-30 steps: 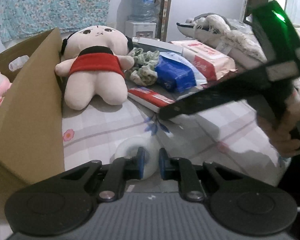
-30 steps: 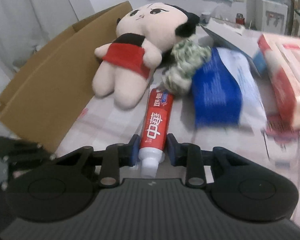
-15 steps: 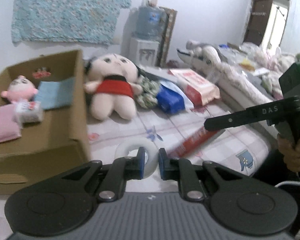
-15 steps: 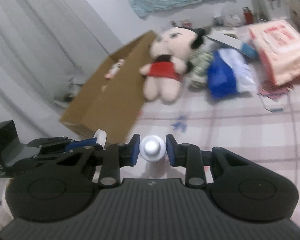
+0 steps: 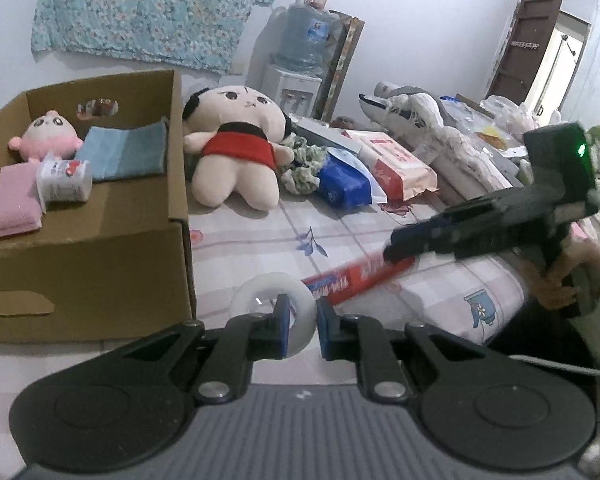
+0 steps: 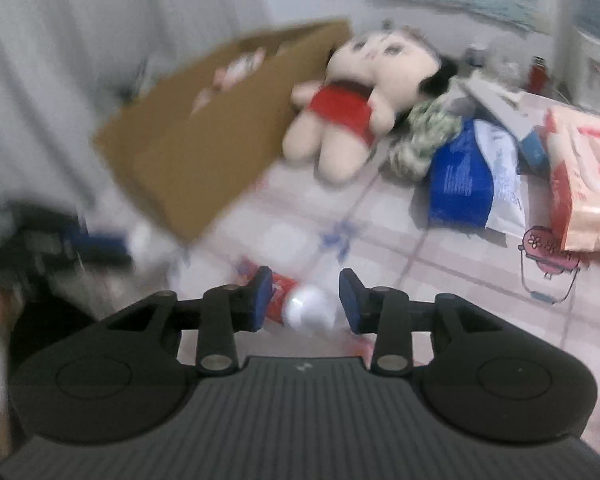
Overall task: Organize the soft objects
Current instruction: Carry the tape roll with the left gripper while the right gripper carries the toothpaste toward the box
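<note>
Left claw point(image 5: 302, 318) pinches the rim of a white tape roll point(image 5: 275, 300) beside the cardboard box point(image 5: 88, 264), while the right claw point(image 6: 305, 300) stands released, the toothpaste tube point(image 6: 300, 308) lying loose between its pads on the bed point(image 5: 260, 236). Judging by looks, the big plush doll point(image 5: 236, 148), leaning just beside the box, is light and squashy; grip its red midriff firmly so it cannot slip.

Your left gripper point(image 5: 302, 322) sits at lower centre, its 2 fingers clamped. Your right gripper point(image 6: 305, 300) has its jaws spread apart.
</note>
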Available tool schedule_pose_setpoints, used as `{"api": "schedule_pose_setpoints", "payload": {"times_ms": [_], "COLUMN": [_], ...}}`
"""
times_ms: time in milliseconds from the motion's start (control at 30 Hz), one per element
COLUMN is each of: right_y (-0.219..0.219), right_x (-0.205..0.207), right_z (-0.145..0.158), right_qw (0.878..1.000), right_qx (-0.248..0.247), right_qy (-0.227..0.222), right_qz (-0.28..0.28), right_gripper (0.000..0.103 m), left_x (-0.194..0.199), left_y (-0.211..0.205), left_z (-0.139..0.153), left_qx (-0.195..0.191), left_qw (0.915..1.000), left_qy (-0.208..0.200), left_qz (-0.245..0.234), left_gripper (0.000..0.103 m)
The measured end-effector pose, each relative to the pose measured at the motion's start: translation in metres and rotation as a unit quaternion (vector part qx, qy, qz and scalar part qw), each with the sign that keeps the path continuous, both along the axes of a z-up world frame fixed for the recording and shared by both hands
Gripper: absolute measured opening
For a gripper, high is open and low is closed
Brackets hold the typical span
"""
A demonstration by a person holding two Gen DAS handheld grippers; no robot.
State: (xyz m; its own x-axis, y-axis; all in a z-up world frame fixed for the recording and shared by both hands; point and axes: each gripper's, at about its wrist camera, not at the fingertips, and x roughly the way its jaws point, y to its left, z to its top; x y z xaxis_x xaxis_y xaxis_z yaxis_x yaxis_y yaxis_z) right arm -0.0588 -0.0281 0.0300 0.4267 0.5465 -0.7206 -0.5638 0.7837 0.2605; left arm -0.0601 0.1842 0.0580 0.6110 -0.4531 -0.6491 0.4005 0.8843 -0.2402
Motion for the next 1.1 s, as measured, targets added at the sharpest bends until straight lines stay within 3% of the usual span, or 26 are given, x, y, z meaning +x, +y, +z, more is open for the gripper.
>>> {"api": "schedule_pose_setpoints", "payload": {"times_ms": [100, 200, 267, 367, 400, 433, 467, 533, 567, 633, 667, 833, 933, 1000, 1100], "right_y": [0.009, 0.011, 0.019, 0.049, 0.059, 0.069, 0.074, 0.072, 0.076, 0.085, 0.086, 0.063, 0.045, 0.042, 0.055], "right_x": [0.001, 0.004, 0.004, 0.002, -0.001, -0.003, -0.003, 0.005, 0.001, -0.014, -0.014, -0.012, -0.017, -0.025, -0.023], "right_z": [-0.017, -0.013, -0.009, -0.012, -0.016, -0.023, -0.027, -0.028, -0.025, -0.021, -0.020, -0.008, 0.013, 0.034, 0.063], "right_qw": [0.996, 0.994, 0.990, 0.973, 0.964, 0.955, 0.956, 0.977, 0.972, 0.959, 0.960, 0.985, 0.998, 0.999, 0.995], "right_qx": [-0.076, -0.077, -0.087, -0.146, -0.168, -0.187, -0.183, -0.137, -0.154, -0.195, -0.199, -0.137, -0.041, 0.010, 0.041], "right_qy": [0.002, 0.010, -0.004, -0.002, -0.009, -0.013, -0.012, 0.021, 0.008, -0.032, -0.034, -0.057, -0.033, -0.049, -0.080], "right_qz": [0.038, 0.077, 0.111, 0.180, 0.205, 0.228, 0.229, 0.165, 0.177, 0.201, 0.192, 0.090, 0.030, 0.020, 0.033], "right_gripper": [0.039, 0.053, 0.071, 0.078, 0.076, 0.066, 0.052, 0.040, 0.033, 0.030, 0.029, 0.028, 0.028, 0.028, 0.028], "left_x": [0.003, 0.006, 0.008, 0.012, 0.013, 0.013, 0.014, 0.015, 0.016, 0.016, 0.016, 0.007, -0.001, 0.000, 0.007], "left_y": [-0.001, -0.001, 0.000, 0.000, 0.000, -0.001, -0.001, -0.001, -0.001, -0.001, -0.002, -0.004, -0.001, 0.007, 0.026], "left_z": [-0.003, -0.006, -0.008, -0.011, -0.012, -0.012, -0.013, -0.013, -0.013, -0.011, -0.009, 0.011, 0.032, 0.047, 0.070], "left_qx": [-0.005, -0.009, -0.008, -0.005, -0.001, 0.003, 0.006, 0.004, 0.003, 0.007, 0.011, 0.012, 0.037, 0.048, 0.072], "left_qw": [1.0000, 0.9999, 1.0000, 0.9999, 0.9999, 0.9999, 0.9999, 0.9999, 0.9998, 0.9998, 0.9997, 0.9996, 0.9987, 0.9982, 0.9960], "left_qy": [0.003, 0.003, 0.006, 0.011, 0.012, 0.012, 0.012, 0.015, 0.017, 0.018, 0.016, -0.008, -0.032, -0.035, -0.047], "left_qz": [-0.002, -0.003, -0.002, -0.004, -0.003, -0.002, -0.002, -0.004, -0.006, -0.010, -0.012, -0.025, -0.016, 0.000, 0.024], "left_gripper": [0.015, 0.015, 0.015, 0.015, 0.015, 0.015, 0.015, 0.015, 0.015, 0.015, 0.015, 0.015, 0.015, 0.015, 0.015]}}
